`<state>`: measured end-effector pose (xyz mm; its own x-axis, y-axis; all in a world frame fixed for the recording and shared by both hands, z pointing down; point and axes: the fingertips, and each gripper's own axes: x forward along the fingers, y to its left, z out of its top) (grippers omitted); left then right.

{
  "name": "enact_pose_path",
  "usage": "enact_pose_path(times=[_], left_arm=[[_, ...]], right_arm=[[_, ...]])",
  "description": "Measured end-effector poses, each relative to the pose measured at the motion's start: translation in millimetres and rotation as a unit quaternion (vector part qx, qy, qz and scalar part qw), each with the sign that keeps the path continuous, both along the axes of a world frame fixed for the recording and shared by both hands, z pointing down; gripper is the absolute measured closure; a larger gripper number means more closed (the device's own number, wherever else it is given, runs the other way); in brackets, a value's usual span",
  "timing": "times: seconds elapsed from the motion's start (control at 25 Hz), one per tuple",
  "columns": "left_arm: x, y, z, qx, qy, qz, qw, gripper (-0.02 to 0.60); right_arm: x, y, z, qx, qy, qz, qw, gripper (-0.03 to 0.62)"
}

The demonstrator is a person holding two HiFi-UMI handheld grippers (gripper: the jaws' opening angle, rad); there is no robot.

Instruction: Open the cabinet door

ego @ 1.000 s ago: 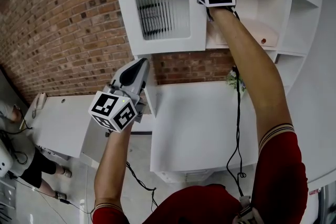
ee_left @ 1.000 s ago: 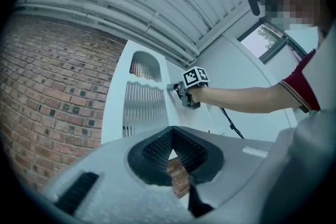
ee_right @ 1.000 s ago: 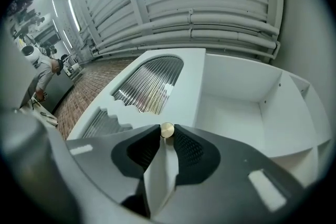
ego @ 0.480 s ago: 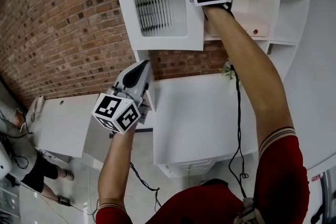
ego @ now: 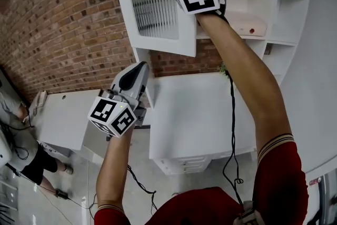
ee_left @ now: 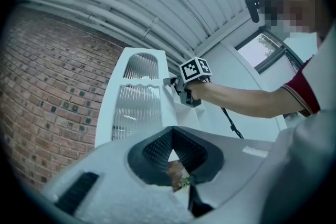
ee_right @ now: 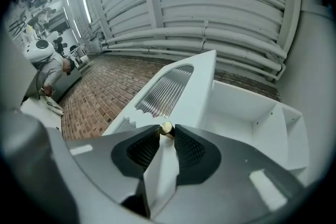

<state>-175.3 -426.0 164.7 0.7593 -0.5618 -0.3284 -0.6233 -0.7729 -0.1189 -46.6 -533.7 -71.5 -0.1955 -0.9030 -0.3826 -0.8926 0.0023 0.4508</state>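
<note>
Two grippers show. The right gripper [ee_right: 167, 138] has its jaws clamped narrowly on the brass knob [ee_right: 166, 127], one pad on each side. The door [ee_right: 176, 86] stretches ahead of those jaws, swung partly off the cabinet [ee_right: 247, 110], whose shelves lie to their right. The left gripper [ee_left: 171, 140] has its jaws together and empty, with the door well ahead and above.

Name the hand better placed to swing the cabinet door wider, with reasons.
Right. The right tool is closed on the brass knob of the cabinet door, which already stands partly open. The left tool is shut on nothing, lower down and clear of the door.
</note>
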Motion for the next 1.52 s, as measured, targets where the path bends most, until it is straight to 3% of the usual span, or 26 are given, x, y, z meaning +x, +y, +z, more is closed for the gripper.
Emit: enact_pose_path(times=[0.32,0.92,1.16,1.52], left_arm=[[5,29,-4,0.003,0.008,-0.011,0.9999,0.581],[-37,72,-14,0.011,0.000,0.012,0.9999,0.581],[-58,79,-14,0.011,0.003,0.007,0.9999,0.581],[-74,92,-16,0.013,0.008,0.006,0.9999,0.581]], right_arm=[[-7,19,-1,0.005,0.004,0.003,1.000,0.500],[-67,73,0,0.012,0.028,0.017,0.999,0.513],[-85,84,-4,0.016,0.012,0.006,1.000,0.526],[-136,108,-13,0.042,0.039,-0.024,0.998,0.553]])
